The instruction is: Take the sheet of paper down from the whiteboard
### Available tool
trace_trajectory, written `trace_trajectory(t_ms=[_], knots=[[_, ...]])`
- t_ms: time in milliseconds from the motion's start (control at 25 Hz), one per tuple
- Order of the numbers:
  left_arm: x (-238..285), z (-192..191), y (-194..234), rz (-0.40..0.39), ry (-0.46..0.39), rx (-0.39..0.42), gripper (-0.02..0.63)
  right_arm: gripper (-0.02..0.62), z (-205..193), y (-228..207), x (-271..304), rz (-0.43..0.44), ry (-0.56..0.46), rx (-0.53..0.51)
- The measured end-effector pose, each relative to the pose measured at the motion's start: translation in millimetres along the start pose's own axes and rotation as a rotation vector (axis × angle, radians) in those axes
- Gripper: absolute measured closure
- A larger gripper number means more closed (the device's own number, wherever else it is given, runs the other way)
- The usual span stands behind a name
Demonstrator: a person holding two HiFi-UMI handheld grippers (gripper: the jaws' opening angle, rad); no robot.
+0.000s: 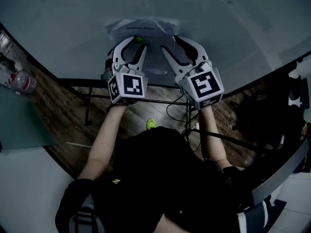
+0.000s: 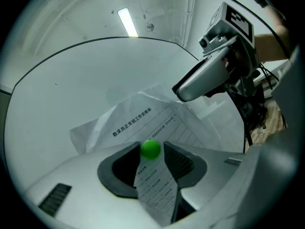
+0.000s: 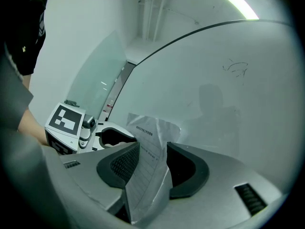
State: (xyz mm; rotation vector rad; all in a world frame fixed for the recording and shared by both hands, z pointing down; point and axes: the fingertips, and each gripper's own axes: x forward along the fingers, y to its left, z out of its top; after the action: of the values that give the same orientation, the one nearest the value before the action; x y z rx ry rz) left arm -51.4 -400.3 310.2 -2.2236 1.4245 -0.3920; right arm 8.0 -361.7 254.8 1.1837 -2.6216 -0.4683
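Observation:
A creased printed sheet of paper (image 1: 141,29) hangs on the whiteboard (image 1: 218,28), pinned by a round green magnet (image 1: 139,39). My left gripper (image 1: 136,42) points at the board. In the left gripper view its jaws flank the magnet (image 2: 151,148) with narrow gaps, and the paper (image 2: 143,120) runs down between them. My right gripper (image 1: 171,42) stands just to the right, open. In the right gripper view a fold of the paper (image 3: 152,132) passes between its jaws and leans on the left pad (image 3: 125,162).
A faint scribble (image 3: 237,68) marks the board's upper right. Below the board are a dark metal frame (image 1: 87,98), cables and a small green object (image 1: 151,124) on the wooden floor. A plastic bottle (image 1: 22,81) lies at the left. A glass panel (image 3: 100,89) stands beside the board.

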Motion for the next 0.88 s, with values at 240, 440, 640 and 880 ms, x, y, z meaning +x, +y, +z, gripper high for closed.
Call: trace_trajectory(t_ms=[240,440,640,880], knots=[[1.2,0.0,1.3,0.039,0.01,-0.012,0.445,0.419,4.1,-2.2,1.0,-0.009,0.011,0.01],[1.1,-0.2,3.3,0.056,0.012,-0.007,0.463,0.399,4.6,-12.0,1.6,-0.044,0.012,-0.001],[1.9,-0.5,3.9,0.058,0.014,-0.013,0.465,0.385,5.2,-21.2,1.3,-0.079,0.015,0.0],[2.3,-1.0,3.8,0.059,0.014,-0.005,0.474,0.385,3.7,-25.9,4.3,-0.091,0.015,0.002]])
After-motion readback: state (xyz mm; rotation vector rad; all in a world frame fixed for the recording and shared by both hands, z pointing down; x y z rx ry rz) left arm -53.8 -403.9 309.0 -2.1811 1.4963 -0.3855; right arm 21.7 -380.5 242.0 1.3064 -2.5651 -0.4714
